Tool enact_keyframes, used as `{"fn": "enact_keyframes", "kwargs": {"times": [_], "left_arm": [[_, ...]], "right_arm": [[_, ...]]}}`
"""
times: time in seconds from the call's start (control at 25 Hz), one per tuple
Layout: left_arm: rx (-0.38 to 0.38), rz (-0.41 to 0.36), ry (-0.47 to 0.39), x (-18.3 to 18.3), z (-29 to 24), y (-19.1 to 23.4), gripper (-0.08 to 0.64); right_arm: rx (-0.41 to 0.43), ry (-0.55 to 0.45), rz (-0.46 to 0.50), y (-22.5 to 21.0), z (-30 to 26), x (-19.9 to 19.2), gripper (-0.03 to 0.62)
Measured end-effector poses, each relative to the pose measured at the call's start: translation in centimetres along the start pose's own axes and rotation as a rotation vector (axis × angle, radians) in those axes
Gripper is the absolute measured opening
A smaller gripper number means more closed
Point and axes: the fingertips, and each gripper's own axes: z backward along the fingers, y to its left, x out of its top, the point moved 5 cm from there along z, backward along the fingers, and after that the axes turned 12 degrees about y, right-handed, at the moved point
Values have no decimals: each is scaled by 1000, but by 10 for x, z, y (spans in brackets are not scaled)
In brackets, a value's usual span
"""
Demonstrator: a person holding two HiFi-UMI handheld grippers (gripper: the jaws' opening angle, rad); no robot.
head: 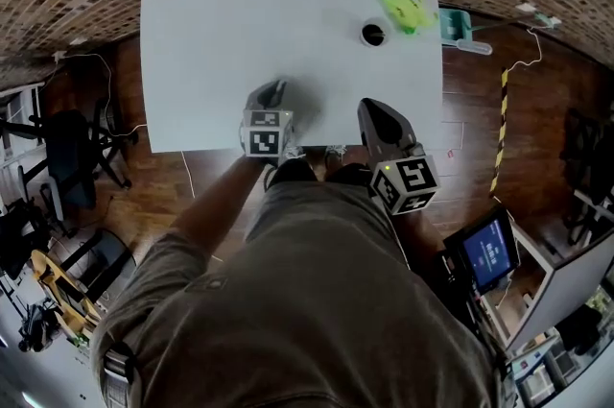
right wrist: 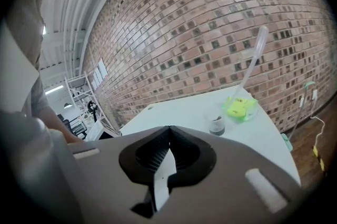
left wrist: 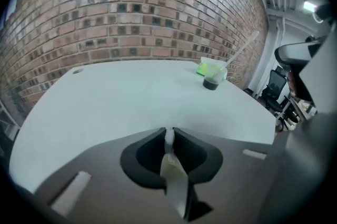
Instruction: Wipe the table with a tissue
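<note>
The white table (head: 221, 41), rectangular with rounded corners, has a mostly bare top. A crumpled green packet of tissues (head: 405, 5) lies flat near its far right corner.

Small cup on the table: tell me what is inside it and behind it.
The clear cup holds something dark at its bottom; what it is cannot be told. Behind it in the right gripper view lies a green pack, probably tissues. Whether they touch is unclear.
</note>
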Motion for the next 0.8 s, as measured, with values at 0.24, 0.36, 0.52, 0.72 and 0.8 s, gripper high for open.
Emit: {"fn": "enact_keyframes", "kwargs": {"times": [0.24,0.36,0.52,0.72,0.8], "left_arm": [[111,99,8,-25,16,53,38],[148,134,6,-31,22,68,38],[154,152,-6,-37,23,74,38],[158,147,-21,-34,26,74,38],[145,133,-52,-30,34,70,38]], "right_arm": [[40,7,38,13,-14,4,12],[48,5,54,17,-16,4,12],[46,0,59,23,-16,2,12],[37,-18,68,32,-13,3,12],[37,-32,75,37,-11,5,12]]}}
